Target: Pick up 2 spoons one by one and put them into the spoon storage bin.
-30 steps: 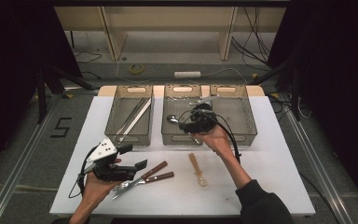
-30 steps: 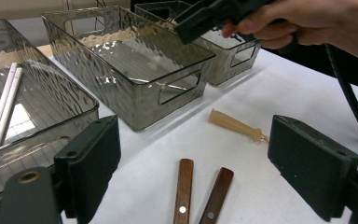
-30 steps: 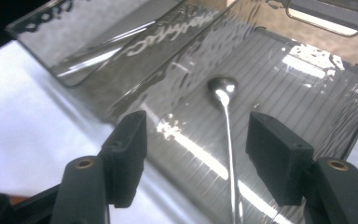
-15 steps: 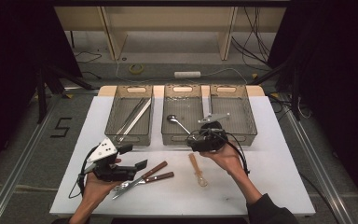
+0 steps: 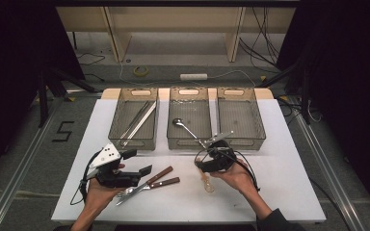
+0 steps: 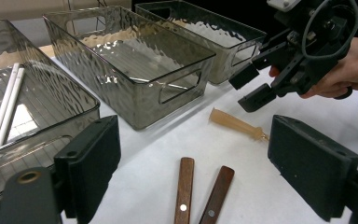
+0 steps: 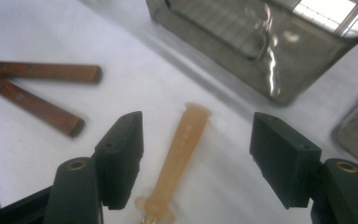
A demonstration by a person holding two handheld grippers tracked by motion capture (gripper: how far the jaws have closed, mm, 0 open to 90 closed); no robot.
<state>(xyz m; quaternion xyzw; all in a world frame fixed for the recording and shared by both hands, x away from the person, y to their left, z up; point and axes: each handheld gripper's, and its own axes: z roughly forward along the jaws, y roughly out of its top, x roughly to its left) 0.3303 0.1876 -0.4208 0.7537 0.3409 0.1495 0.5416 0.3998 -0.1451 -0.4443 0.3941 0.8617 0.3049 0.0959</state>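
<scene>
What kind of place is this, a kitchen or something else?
Probably a lab or recording setup, not a kitchen: a white table in a dark curtained bay, loose cables on the floor behind, and hand-held grippers working over cutlery beside three clear bins.

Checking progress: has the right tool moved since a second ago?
Yes. The right tool came off the middle bin toward the table's near edge, over the tan spoon.

This looks like a lab recording bay rather than a home; a white table (image 5: 289, 192) stands between black curtains (image 5: 347, 72), with metal floor rails (image 5: 19, 173) alongside. Loose cables (image 5: 265, 43) and a power strip (image 5: 193, 76) lie on the grey floor; a taped "5" (image 5: 63, 131) marks the station.
</scene>
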